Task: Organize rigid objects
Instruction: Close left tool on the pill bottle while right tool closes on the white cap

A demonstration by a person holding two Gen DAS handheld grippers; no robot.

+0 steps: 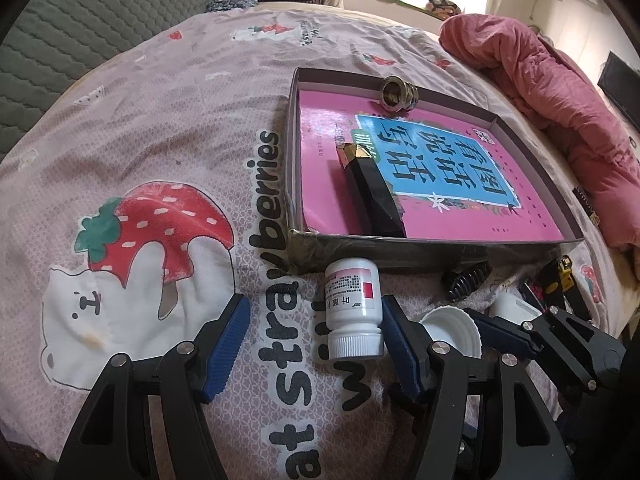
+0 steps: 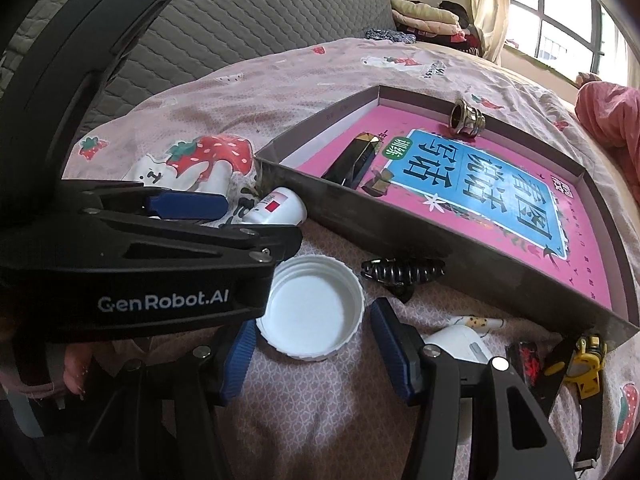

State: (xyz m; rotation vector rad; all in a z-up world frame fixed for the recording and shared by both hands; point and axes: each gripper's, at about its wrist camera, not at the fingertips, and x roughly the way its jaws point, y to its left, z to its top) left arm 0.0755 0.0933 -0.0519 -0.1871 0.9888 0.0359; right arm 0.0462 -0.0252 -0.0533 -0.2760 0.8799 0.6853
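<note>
A white pill bottle [image 1: 352, 312] with a pink label lies on its side on the bedspread. It sits between the blue pads of my open left gripper [image 1: 316, 340], against the right pad. An upturned white screw lid [image 2: 312, 312] lies between the fingertips of my open right gripper [image 2: 314, 322], untouched by either pad. Just beyond both is a shallow dark tray [image 1: 400, 248] lined with a pink book. It holds a black faceted case [image 1: 372, 196] and a metal fitting [image 1: 398, 94].
Along the tray's near wall lie a black hair claw [image 2: 404, 272], a spotted pen [image 2: 480, 322], a white case [image 2: 456, 344], a red-black item [image 2: 528, 364] and a yellow tape measure [image 2: 584, 364]. A red quilt [image 1: 560, 92] is heaped to the right, a grey headboard [image 1: 80, 32] behind.
</note>
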